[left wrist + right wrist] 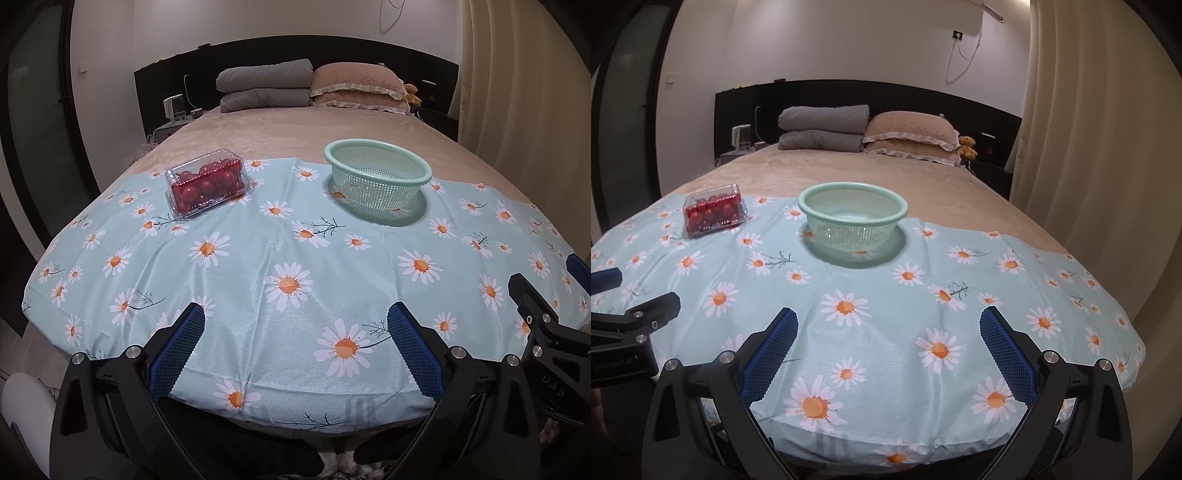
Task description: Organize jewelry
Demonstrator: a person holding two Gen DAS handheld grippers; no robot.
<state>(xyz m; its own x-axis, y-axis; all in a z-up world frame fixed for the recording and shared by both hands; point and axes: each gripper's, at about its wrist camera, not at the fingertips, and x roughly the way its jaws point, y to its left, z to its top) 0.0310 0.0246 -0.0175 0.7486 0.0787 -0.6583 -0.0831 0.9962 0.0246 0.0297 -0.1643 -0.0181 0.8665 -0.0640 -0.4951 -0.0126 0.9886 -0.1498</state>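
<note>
Tomatoes box (207,182) and colander (377,177) lie well beyond both gaping tongs (295,328).

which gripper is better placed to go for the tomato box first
Probably the left gripper: the closed clear tomato box sits left of the green colander, on its side. The right gripper faces the colander instead. Both are open and empty.

Bed (871,173), dark headboard (908,96), cream curtain (1089,147)

Tomato box (207,182) left of green colander (377,177) (well apart), on daisy cloth (258,258).
</note>
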